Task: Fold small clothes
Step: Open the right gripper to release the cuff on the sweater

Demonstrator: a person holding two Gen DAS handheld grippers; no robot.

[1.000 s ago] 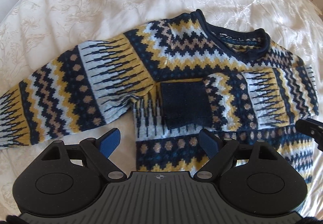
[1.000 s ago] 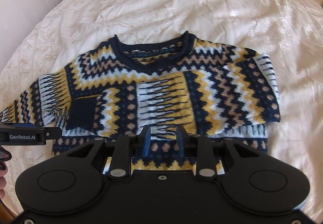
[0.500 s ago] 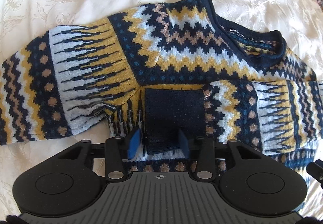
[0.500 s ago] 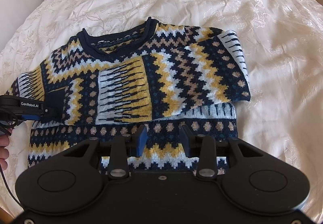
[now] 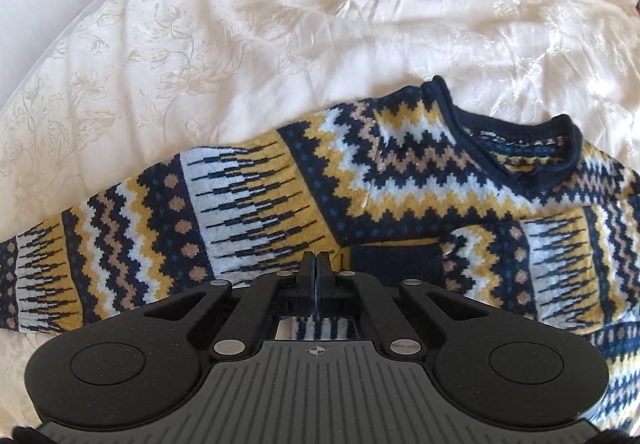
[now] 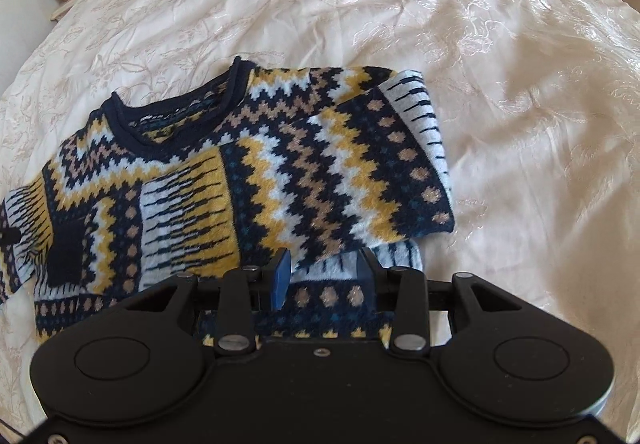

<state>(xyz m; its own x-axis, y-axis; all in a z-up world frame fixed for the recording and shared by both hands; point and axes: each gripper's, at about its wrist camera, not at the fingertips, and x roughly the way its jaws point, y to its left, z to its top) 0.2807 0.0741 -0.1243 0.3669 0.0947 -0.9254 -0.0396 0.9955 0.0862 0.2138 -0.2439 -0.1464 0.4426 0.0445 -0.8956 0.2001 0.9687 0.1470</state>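
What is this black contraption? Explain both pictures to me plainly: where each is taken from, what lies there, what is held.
There is no robot. A person holds a two-jawed hand tool in each hand, and a wide-angle camera on each looks forward over its jaws. The black shape at the bottom is the tool itself. One picture comes from the left gripper, the other from the right gripper. A patterned knit sweater lies on a cream bedspread. One sleeve is folded across the chest, its navy cuff showing. The other sleeve lies stretched out. The left jaws are shut near the underarm, but whether they pinch knit is unclear. The right jaws are open above the hem and hold nothing.
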